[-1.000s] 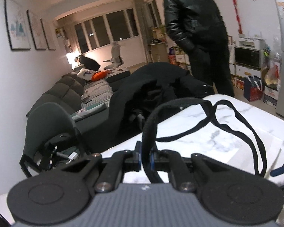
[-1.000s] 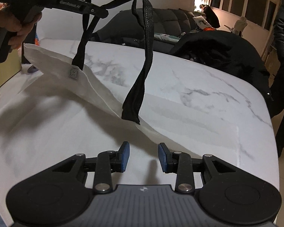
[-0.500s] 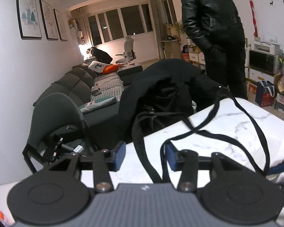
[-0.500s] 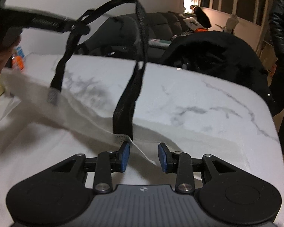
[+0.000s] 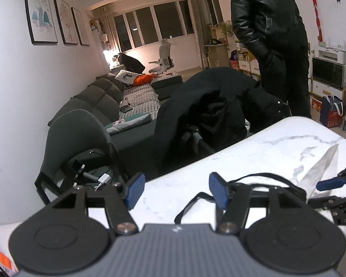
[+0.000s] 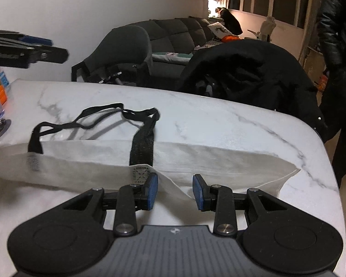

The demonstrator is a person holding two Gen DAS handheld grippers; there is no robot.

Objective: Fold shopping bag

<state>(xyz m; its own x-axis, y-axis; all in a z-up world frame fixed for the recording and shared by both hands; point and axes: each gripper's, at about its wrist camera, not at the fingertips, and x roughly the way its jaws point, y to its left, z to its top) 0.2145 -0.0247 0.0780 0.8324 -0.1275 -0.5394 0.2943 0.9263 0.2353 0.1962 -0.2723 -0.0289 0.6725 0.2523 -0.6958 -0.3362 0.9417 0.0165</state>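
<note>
— How did the jaws of the left gripper (image 5: 175, 190) stand?

— Wide apart, with nothing between the blue pads but bare marble table (image 5: 253, 152). A loop of the black handles (image 5: 260, 177) lay on the stone just past the right pad, toward one o'clock.

— And the right gripper (image 6: 174, 191)?

— Also apart. A fold of the white shopping bag (image 6: 196, 164) sat in the gap, its edge running down between the two pads; I could not tell whether either pad touched the cloth. The stitched patch at the foot of one strap lay just beside the left pad, at eleven o'clock.

— Where did the bag lie as a whole?

— Flat across the table in the right wrist view, stretched from nine o'clock to three o'clock, its corner pointing out at three. The handles (image 6: 117, 120) trailed slack onto the marble toward twelve o'clock.

— What was farther out?

— Beyond the table edge at one o'clock, a black coat (image 6: 246, 69) was draped over a chair. A grey sofa (image 6: 177, 30) stood behind at twelve. A person in a black jacket (image 6: 339, 46) stood at two o'clock. The left gripper showed at ten o'clock, raised above the table.
</note>
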